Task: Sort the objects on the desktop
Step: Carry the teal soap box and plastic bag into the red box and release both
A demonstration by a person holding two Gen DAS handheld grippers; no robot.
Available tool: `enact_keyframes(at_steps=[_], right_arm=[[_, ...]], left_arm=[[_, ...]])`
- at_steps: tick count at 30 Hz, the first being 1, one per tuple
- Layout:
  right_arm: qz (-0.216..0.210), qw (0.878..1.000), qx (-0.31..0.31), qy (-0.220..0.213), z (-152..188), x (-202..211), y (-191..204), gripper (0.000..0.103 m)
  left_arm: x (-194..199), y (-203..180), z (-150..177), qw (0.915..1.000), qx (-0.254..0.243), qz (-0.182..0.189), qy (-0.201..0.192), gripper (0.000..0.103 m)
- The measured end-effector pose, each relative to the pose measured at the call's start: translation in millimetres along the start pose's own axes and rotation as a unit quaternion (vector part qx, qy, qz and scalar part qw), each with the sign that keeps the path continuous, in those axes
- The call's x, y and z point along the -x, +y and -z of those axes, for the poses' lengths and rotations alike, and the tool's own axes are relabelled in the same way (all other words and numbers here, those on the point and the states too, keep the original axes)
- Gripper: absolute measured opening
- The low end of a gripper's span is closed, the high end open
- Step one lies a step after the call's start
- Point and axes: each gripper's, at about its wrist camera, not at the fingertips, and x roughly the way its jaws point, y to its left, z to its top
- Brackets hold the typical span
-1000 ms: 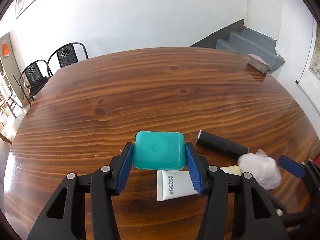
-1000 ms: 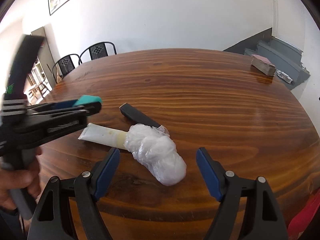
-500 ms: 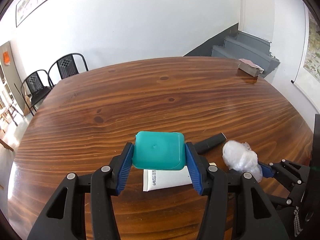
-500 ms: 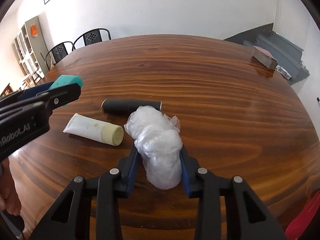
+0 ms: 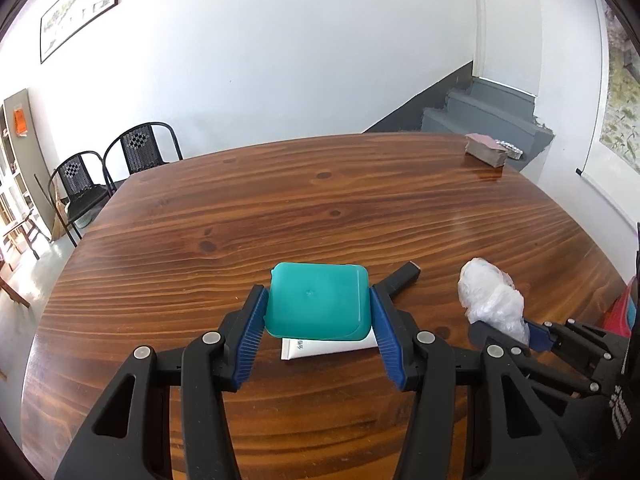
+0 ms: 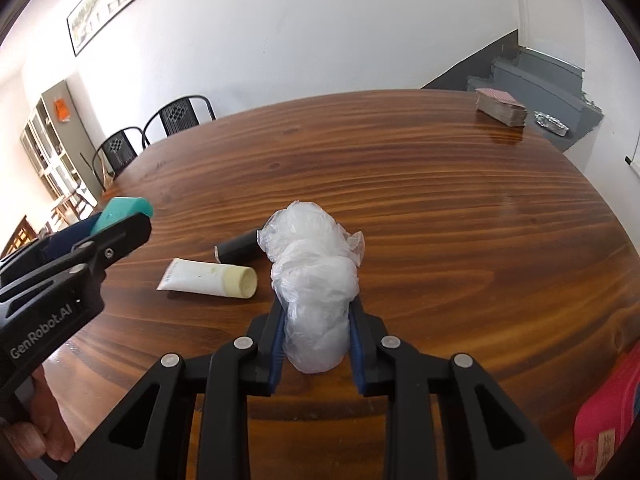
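The teal box (image 5: 318,300) sat at lower centre of the left wrist view, pinched between the blue pads of the left gripper (image 5: 318,312) and held above the wooden table (image 5: 320,208). Directly below it in the frame lay a white tube (image 5: 320,347), with a dark cylinder (image 5: 402,280) poking out to the right of the box. In the right wrist view, the crumpled clear plastic bag (image 6: 314,280) filled the centre, the right gripper (image 6: 316,320) clamped on its lower end. To its left the tube (image 6: 208,278) lay flat with its cream cap toward the bag, the cylinder (image 6: 238,249) just above it. The left gripper (image 6: 100,240) entered from the left edge. A deck of cards (image 6: 500,109) rested at upper right, on the table's far edge.
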Motion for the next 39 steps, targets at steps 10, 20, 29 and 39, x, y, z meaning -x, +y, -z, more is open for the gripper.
enact_keyframes(at_steps=[10,20,29,39], right_arm=[[0.005,1.000,-0.017,-0.014,18.9,29.9,2.1,0.029],[0.053,0.992,-0.073,-0.093,57.6,113.2,-34.7,0.029],[0.111,0.974,-0.143,-0.136,106.6,180.7,-101.3,0.029],[0.202,0.939,-0.199,-0.195,137.9,255.3,-171.5,0.029]], left_arm=[[22.8,-15.3,4.3,0.9996,-0.010,0.022,-0.015,0.055],[46.1,-48.6,15.0,0.9963,-0.031,0.078,-0.015,0.055],[65.6,-103.0,33.7,0.9884,-0.062,0.139,-0.001,0.055],[93.8,-188.4,45.8,0.9682,-0.116,0.221,0.001,0.055]])
